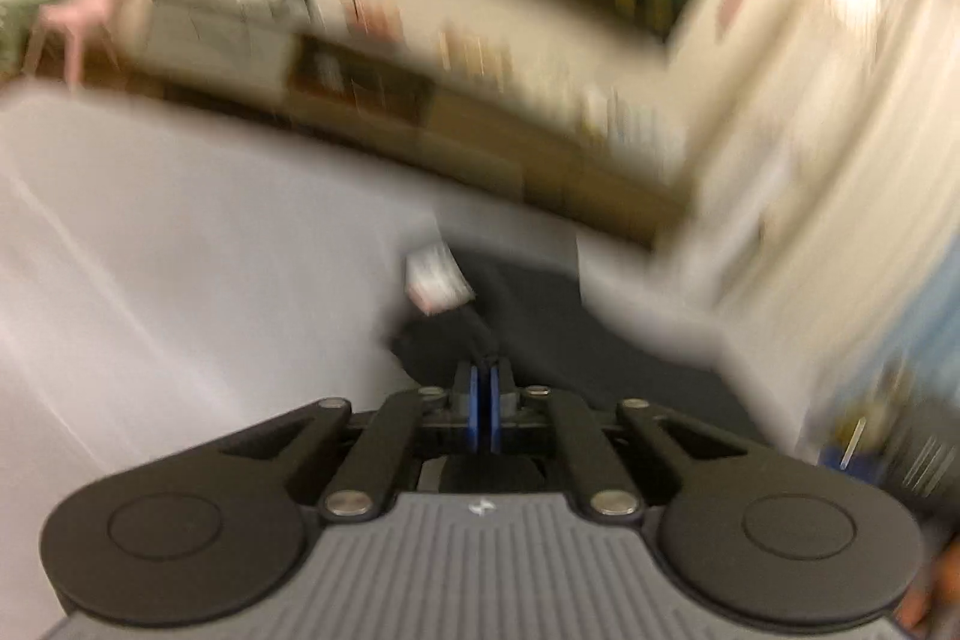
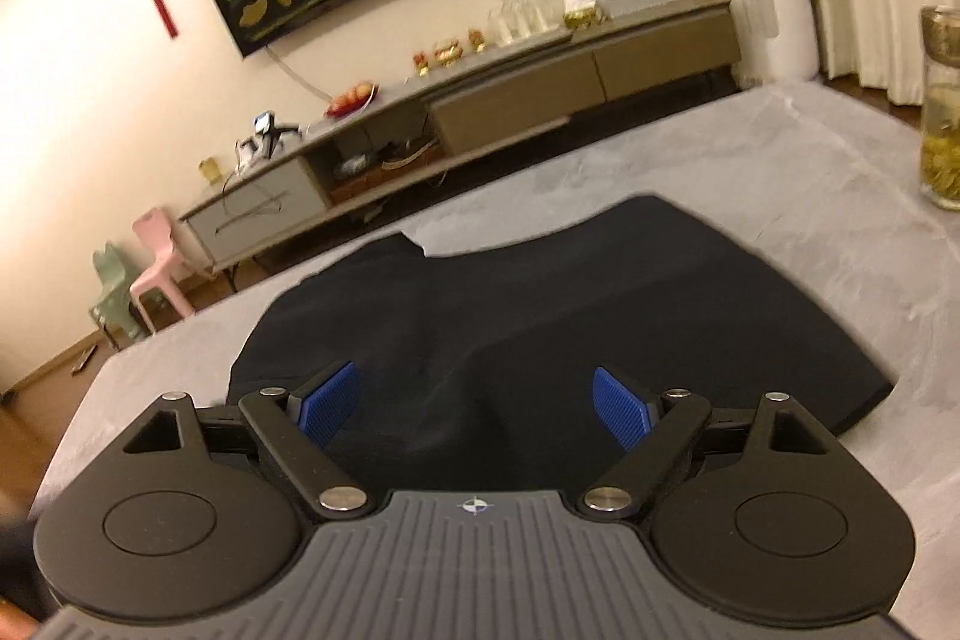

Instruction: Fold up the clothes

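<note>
A black garment (image 2: 540,304) lies partly folded, flat on the grey surface (image 2: 750,172).

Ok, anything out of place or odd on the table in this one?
One thing: a tall glass jar with yellowish contents stands upright on the grey table cover, beyond the black garment and apart from it. It is unrelated to folding and could be knocked. The garment's left part lies rumpled. No spill or damage is visible.
</note>
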Demonstrator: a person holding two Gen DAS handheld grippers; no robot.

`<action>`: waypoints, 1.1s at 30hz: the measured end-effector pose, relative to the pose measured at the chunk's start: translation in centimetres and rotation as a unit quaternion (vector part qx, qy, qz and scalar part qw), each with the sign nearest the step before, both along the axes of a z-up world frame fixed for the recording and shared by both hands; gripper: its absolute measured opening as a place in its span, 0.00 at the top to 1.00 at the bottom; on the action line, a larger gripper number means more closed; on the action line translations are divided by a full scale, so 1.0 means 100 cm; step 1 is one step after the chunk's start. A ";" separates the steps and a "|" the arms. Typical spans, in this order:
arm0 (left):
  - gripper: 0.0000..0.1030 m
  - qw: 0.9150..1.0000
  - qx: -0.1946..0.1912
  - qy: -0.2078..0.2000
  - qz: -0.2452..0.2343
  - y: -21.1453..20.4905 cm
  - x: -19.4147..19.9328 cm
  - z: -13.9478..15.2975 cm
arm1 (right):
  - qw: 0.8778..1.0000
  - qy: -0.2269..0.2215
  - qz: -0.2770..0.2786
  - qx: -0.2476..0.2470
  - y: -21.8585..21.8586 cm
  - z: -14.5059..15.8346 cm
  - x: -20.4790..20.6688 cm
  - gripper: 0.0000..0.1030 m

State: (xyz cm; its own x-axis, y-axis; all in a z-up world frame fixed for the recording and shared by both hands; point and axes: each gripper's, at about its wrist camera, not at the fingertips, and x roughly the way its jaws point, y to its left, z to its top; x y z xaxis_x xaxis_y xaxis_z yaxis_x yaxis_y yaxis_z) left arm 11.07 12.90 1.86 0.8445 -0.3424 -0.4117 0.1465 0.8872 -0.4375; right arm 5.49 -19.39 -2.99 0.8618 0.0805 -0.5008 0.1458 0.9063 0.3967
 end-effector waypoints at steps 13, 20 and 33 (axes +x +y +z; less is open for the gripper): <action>0.41 0.986 0.068 0.147 0.046 0.098 0.015 -0.078 | 0.990 0.098 -0.037 -0.097 0.010 -0.046 0.023 0.06; 0.98 0.980 0.140 0.129 0.055 0.081 0.037 -0.089 | 0.978 0.116 0.022 -0.174 0.030 -0.062 0.038 0.85; 0.93 0.987 0.007 0.103 0.119 0.220 -0.005 -0.028 | 0.959 0.043 -0.136 -0.245 -0.059 0.016 0.025 0.98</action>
